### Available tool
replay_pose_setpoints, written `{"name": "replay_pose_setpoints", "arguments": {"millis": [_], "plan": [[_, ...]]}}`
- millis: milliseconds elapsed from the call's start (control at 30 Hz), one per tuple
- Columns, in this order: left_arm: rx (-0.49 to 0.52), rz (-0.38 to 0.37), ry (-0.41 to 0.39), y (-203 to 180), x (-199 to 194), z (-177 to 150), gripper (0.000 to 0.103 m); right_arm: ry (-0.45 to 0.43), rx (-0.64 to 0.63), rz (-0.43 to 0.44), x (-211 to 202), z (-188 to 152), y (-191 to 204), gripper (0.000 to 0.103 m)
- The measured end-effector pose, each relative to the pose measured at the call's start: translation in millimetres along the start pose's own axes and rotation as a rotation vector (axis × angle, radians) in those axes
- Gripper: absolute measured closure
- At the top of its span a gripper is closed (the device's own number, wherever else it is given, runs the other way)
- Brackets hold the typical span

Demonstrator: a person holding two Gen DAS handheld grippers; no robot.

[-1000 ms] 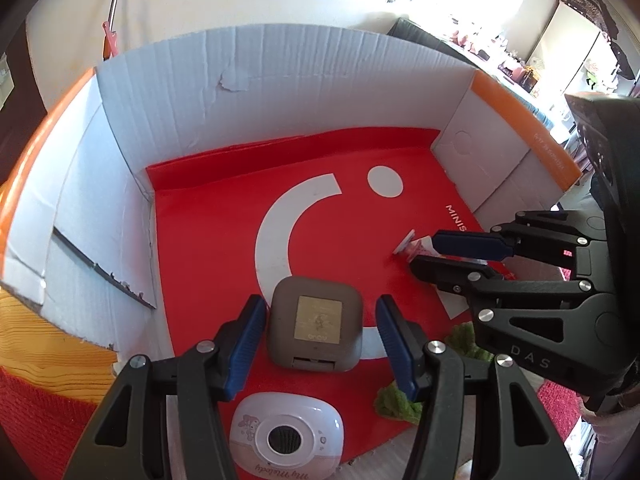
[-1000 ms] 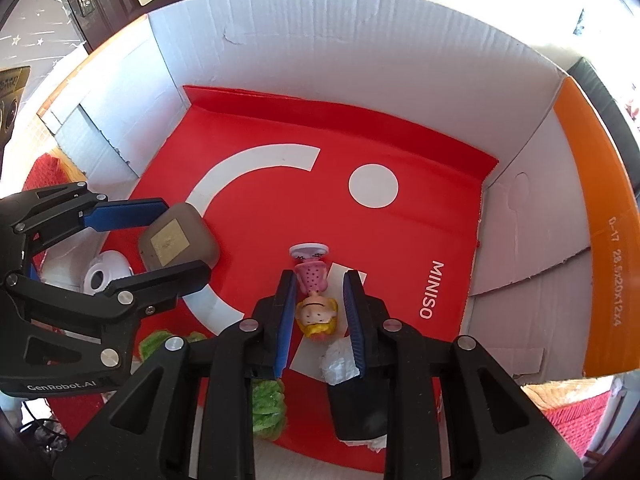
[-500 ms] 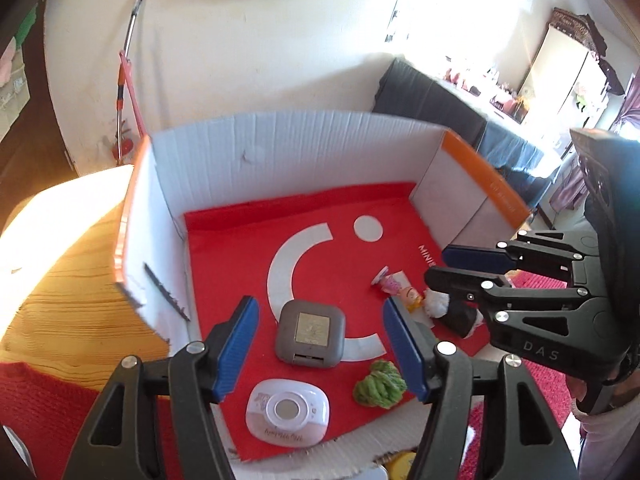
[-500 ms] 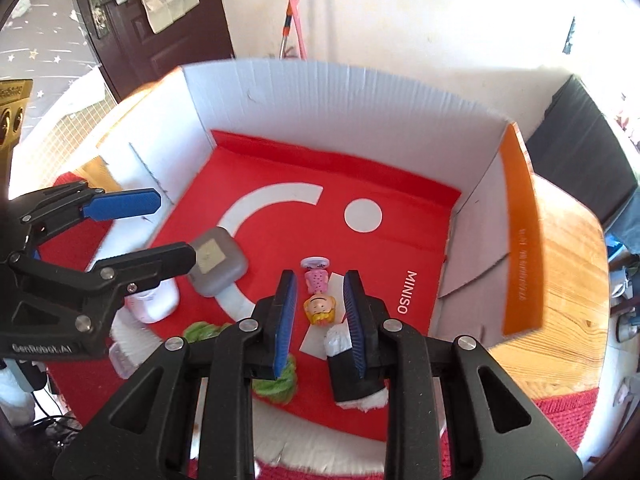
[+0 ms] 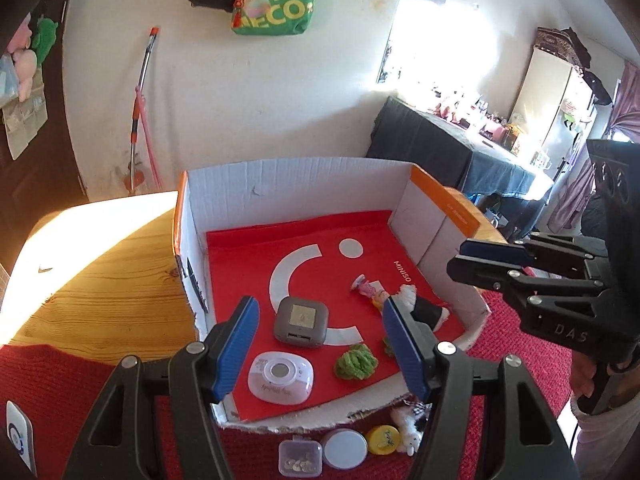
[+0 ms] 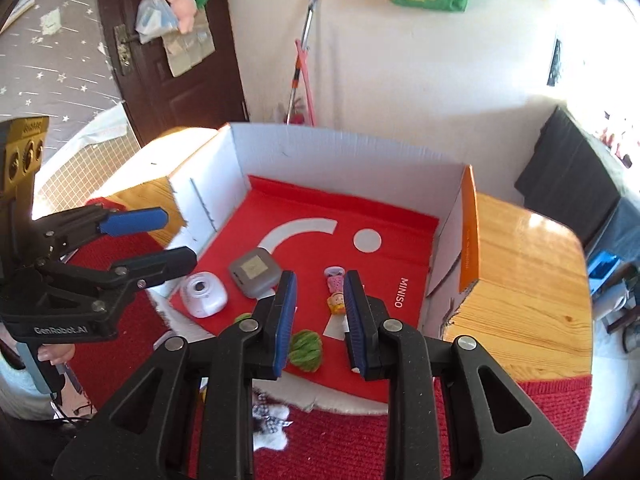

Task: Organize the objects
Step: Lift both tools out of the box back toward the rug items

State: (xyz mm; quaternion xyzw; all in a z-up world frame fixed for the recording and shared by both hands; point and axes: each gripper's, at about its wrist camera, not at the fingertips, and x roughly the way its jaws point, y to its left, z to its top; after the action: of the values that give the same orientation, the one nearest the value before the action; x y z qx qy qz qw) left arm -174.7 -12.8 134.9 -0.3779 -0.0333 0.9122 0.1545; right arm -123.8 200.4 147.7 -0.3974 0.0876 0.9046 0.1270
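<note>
A white cardboard box with a red floor holds a grey square case, a white oval device, green fuzzy balls, a small pink doll and a black and white item. My left gripper is open and empty, above the box's near left. My right gripper is open and empty, above the near right.
The box sits on a wooden table with a red cloth. In front of the box lie a clear bead case, a white round tin, a yellow lid and a small plush.
Both grippers have pulled up and back out of the box, both empty. The right gripper's jaws have opened wider and the doll stays on the box floor.
</note>
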Motion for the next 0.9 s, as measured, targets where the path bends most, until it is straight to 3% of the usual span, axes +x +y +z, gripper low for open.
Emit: {"name": "replay_pose_setpoints", "arguments": {"millis": [633, 733, 800, 900], "plan": [[0.060, 0.011, -0.094, -26.9, -53.0, -55.9, 0.029, -0.118, 0.009, 0.001, -52.0, -55.8, 25.4, 0.078], [0.068, 0.009, -0.103, -29.8, -57.4, -66.1, 0.028, -0.134, 0.017, 0.001, -56.5, -66.3, 28.1, 0.069], [0.063, 0.002, -0.101, -30.3, -58.7, -73.5, 0.027, -0.143, 0.019, 0.006, -58.6, -73.8, 30.3, 0.046], [0.049, -0.024, -0.083, -29.3, -56.8, -84.5, 0.027, -0.152, 0.008, -0.013, -60.7, -85.1, 36.6, 0.045]]}}
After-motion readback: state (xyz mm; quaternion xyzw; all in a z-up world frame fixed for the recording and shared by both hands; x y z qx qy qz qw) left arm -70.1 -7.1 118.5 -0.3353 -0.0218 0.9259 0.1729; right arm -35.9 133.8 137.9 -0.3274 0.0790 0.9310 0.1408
